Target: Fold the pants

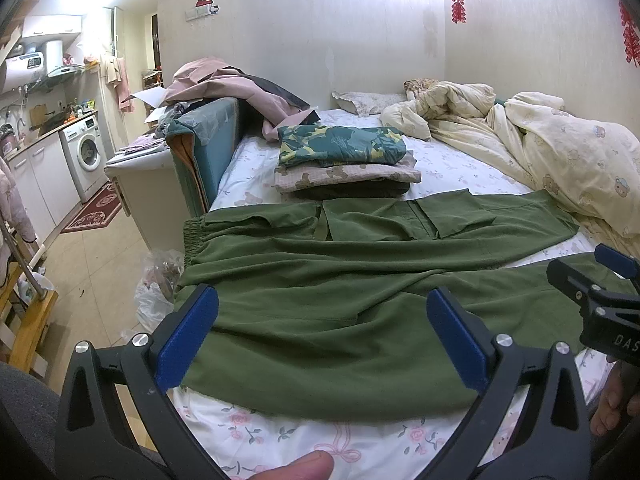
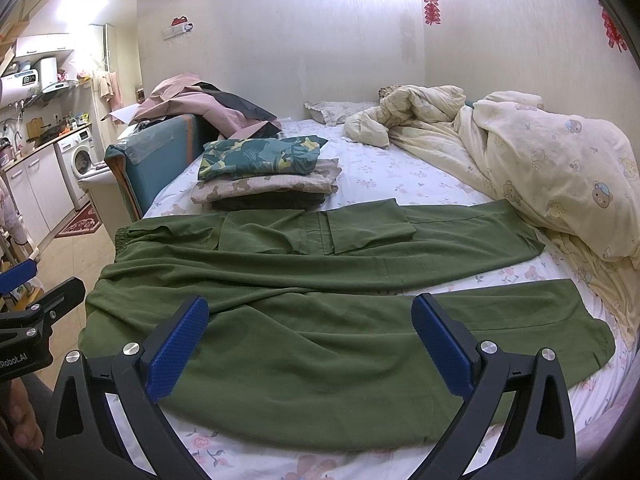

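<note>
1. while both tools hover above the near edge of the bed [image 2: 360, 168], the green pants [image 2: 320, 300] lie spread flat across the floral sheet, waistband [image 1: 194, 240] toward the left edge by the floor and leg cuffs toward the right, next to the cream duvet [image 2: 560, 168].
2. as i judge it, no fold is made yet: the two legs lie side by side, the far one with its cargo pocket [image 2: 368, 226] up, the near one closest to me, a strip of sheet showing between them at the cuff end.
3. my left gripper [image 1: 322, 340] is spread wide, nothing between its blue pads [image 1: 188, 344], poised over the seat and waist part of the near leg.
4. my right gripper [image 2: 310, 344] is likewise released and bare, over the near leg's middle.
5. a stack of folded clothes [image 2: 264, 176] already sits just beyond the far leg, so earlier garments seem finished.
6. what's left, i reckon, is everything: lay one leg over the other, then fold along the length.
</note>
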Tool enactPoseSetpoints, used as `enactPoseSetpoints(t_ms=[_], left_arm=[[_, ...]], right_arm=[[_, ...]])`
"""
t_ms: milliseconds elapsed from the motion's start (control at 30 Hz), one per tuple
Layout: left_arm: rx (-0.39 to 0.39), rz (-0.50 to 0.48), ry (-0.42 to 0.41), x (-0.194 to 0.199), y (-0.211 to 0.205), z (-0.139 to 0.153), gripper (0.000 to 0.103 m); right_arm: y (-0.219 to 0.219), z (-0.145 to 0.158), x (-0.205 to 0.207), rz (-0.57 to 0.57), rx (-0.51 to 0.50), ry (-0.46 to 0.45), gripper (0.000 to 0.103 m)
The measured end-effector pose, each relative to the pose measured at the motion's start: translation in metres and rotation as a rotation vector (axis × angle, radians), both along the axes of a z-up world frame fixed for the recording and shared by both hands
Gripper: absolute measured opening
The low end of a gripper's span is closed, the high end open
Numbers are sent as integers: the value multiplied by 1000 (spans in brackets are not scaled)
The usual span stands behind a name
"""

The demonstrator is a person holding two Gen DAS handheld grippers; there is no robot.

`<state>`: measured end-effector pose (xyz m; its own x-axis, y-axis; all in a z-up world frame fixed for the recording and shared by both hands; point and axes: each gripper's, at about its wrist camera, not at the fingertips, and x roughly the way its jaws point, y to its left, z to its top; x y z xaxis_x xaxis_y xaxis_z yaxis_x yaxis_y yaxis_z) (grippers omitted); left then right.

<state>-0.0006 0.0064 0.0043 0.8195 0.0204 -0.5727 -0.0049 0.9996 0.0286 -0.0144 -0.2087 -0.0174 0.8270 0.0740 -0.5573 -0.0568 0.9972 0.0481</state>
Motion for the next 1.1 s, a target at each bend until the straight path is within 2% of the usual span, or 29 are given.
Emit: enactPoseSetpoints(t_ms=[633, 767, 833, 933, 1000, 1100], left_arm=[[5, 12, 4, -1, -1, -2, 103], [1, 45, 31, 8, 13, -2, 103], [-9, 102, 58, 18, 36, -3, 103], [-46, 244, 101, 31, 85, -13, 103], [-98, 361, 143, 37, 128, -23, 103], [-204, 518, 233, 43, 186, -53, 103]], right_arm=[[-2, 1, 0, -3, 8, 5, 103], [-1, -1, 2, 4, 16, 6, 103], [-4, 1, 1, 5, 8, 0, 103], [-8, 3, -1, -24, -1, -14, 103], [-15, 6, -4, -41, 8, -21, 103], [-23, 4, 1, -48, 88, 21, 103]])
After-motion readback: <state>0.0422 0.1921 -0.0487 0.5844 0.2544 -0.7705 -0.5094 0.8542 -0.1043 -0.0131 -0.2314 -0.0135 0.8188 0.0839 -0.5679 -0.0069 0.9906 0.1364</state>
